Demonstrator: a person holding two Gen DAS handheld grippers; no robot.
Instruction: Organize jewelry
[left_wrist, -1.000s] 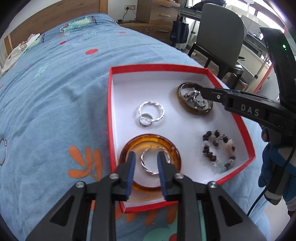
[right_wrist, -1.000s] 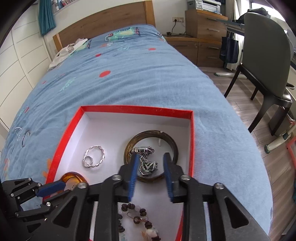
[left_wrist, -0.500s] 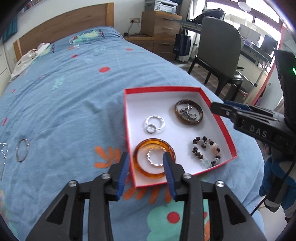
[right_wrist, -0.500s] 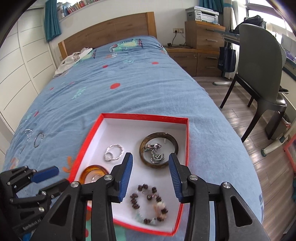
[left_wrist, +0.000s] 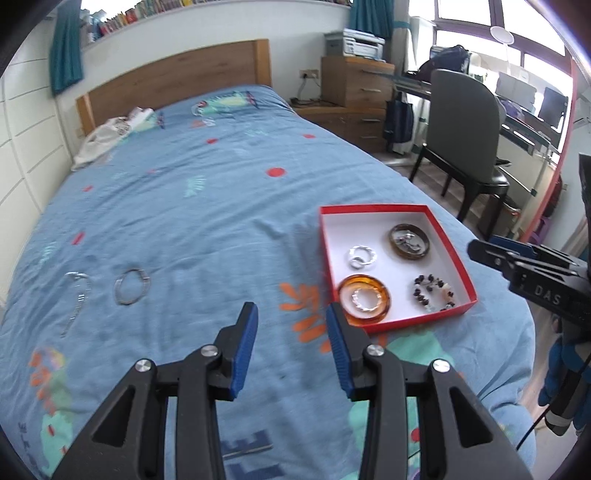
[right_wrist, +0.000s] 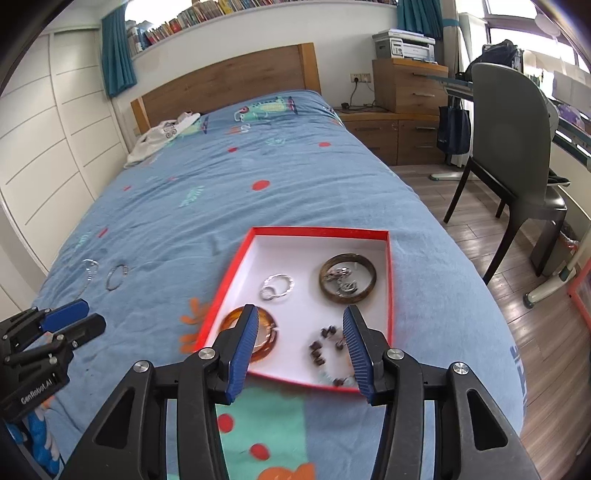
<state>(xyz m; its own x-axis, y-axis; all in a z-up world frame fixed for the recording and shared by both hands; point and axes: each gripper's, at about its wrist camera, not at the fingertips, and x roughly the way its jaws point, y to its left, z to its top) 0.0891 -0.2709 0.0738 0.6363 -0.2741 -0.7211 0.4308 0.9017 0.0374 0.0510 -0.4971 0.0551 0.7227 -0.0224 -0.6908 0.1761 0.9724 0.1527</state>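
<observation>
Left wrist view: the left gripper (left_wrist: 291, 325) hangs over the blue bedspread (left_wrist: 207, 206), jaws spread wide, holding nothing. Two silver pieces lie loose far left: a ring bangle (left_wrist: 131, 286) and a chain (left_wrist: 77, 295). The red box (left_wrist: 373, 209) to the right holds two bangles, amber (left_wrist: 365, 300) and brown (left_wrist: 410, 242), one beaded bracelet (left_wrist: 433, 291), and a twisted silver ring (left_wrist: 363, 256).

Right wrist view: the right gripper (right_wrist: 300, 338) hovers over the box's near edge, jaws spread, empty.
</observation>
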